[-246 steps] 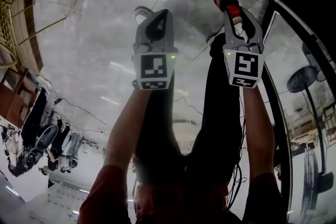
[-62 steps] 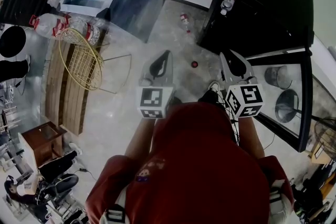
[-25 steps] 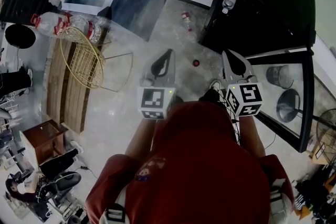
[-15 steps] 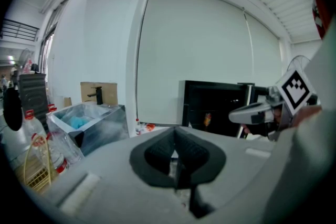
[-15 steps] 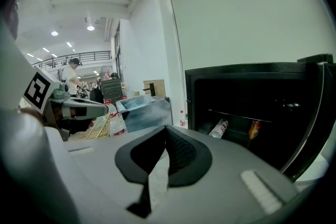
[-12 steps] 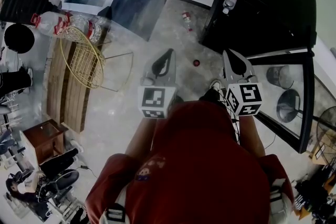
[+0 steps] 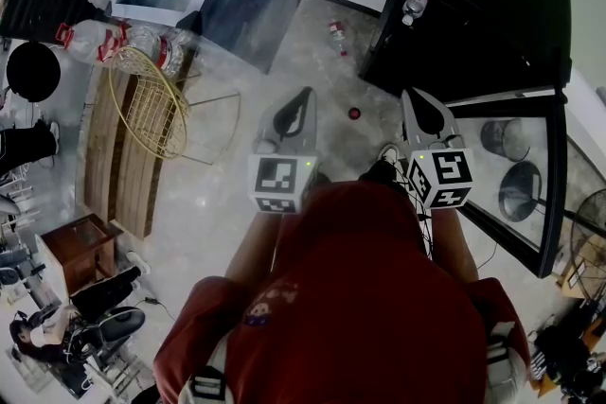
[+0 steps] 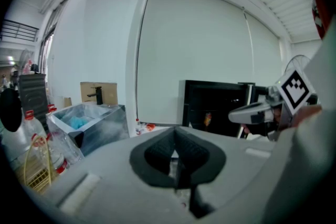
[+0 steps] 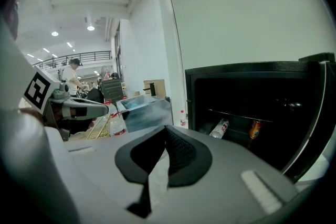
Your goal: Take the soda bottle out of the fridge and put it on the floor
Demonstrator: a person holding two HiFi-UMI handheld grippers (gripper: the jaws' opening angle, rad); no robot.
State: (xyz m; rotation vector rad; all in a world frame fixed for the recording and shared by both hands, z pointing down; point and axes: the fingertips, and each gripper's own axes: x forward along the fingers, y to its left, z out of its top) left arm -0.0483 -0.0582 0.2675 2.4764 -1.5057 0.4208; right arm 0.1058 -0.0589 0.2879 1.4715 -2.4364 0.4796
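- Head view: the soda bottle (image 7: 353,114) shows only as a small red cap at 1 o'clock from the picture's middle. I take it to be standing upright on the floor (image 7: 218,194), seen from above.
  - It lies ahead of the left gripper (image 7: 303,96) and the right gripper (image 7: 417,97), between their tips and clear of both.
  - The fridge (image 7: 473,14) fills the 2 o'clock corner, and its door (image 7: 516,180) hangs open at 4 o'clock.
- Left gripper view: the jaws are pressed together with nothing between them. The fridge sits at 3 o'clock, and the soda bottle is below the frame, out of sight.
- Right gripper view: the jaws are pressed together here too, and empty. The open fridge takes up the 3 o'clock side. A pale bottle (image 9: 220,127) lies on its shelf with an orange bottle (image 9: 255,129) beside it — both left inside.
- Progress, as I judge it: the bottle is out of the fridge, set down and released, so the task looks finished. Only the open door might want closing, and the task does not ask for that.
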